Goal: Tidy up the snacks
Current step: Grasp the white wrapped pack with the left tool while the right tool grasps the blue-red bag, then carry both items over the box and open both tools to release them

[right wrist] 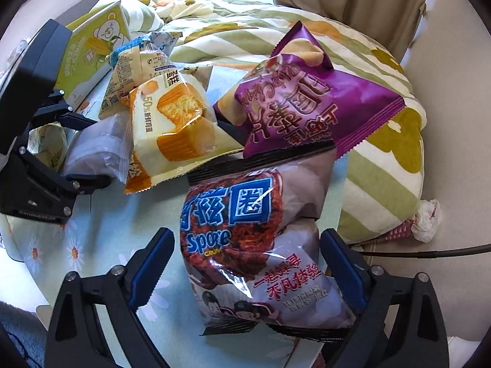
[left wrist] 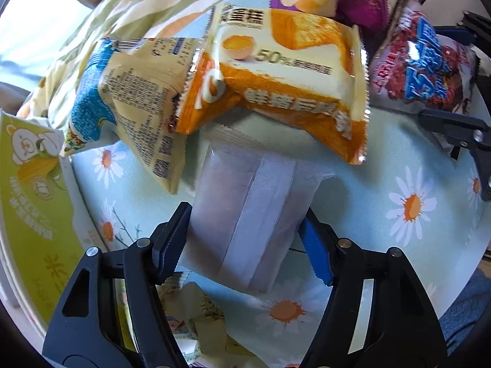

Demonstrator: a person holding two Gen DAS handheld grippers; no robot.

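In the left wrist view, at the bottom of the frame, the left gripper [left wrist: 245, 242] is seen straddling a pale translucent packet [left wrist: 245, 214] that lies seam-up on the daisy-print cloth [left wrist: 411, 205]. The left pad appears to touch the packet's edge and the right pad sits just beside the other edge; a firm pinch cannot be confirmed, so the jaws are judged half-spread around it rather than clamped. The far end of this packet is overlapped by an orange egg-cake packet [left wrist: 282, 82], against which a blue-and-cream packet [left wrist: 132, 110] leans at the left. If the pale packet is pulled out, the two upper packets could be dragged or tipped. The slick film could also slide between the pads.

In the right wrist view, the right gripper [right wrist: 245, 263] is held spread wide around a Spore snack bag [right wrist: 254, 245] at the bottom centre, with the right pad close against the bag and a clear gap at the left pad; nothing is pinched yet. An off-centre closure could push the puffed bag sideways. Above it, a purple chip bag [right wrist: 310, 101] rests against a striped quilt [right wrist: 383, 159], touching the Spore bag's top edge, so it may be shifted. A green box [right wrist: 92, 49] stands at the upper left.
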